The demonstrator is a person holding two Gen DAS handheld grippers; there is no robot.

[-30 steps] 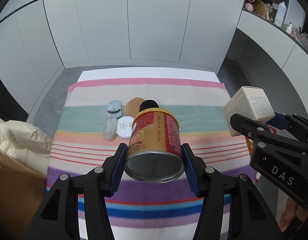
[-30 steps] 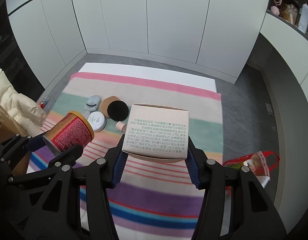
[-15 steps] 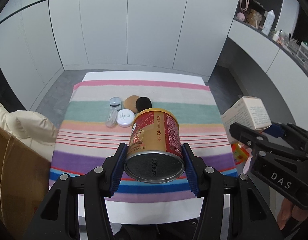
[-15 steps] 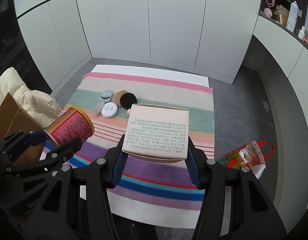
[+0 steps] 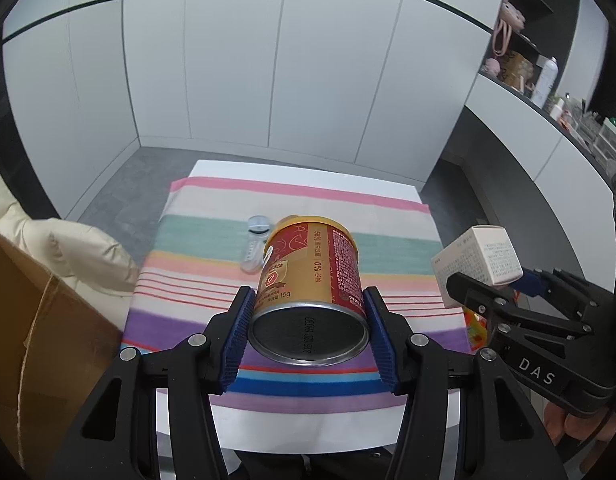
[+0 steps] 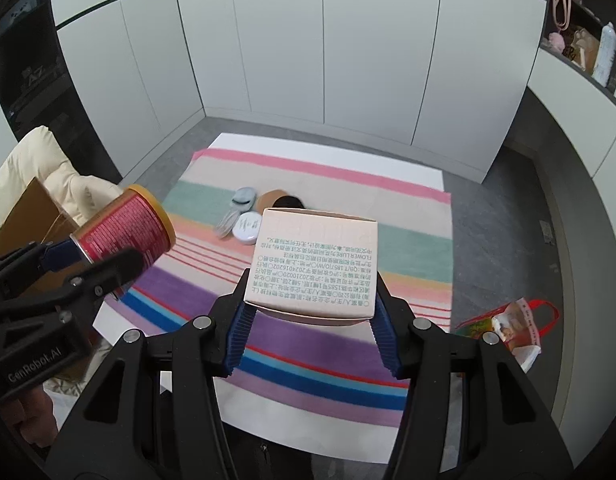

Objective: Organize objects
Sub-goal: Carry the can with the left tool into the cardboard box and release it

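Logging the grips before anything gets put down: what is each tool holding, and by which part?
The left tool clamps the red-and-gold can across its sides near the bottom end. The right tool clamps the printed white carton by its two opposite side faces.

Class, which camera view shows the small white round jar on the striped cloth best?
The right wrist view: the white round jar lies in plain sight beside the box. In the left wrist view the can hides it.
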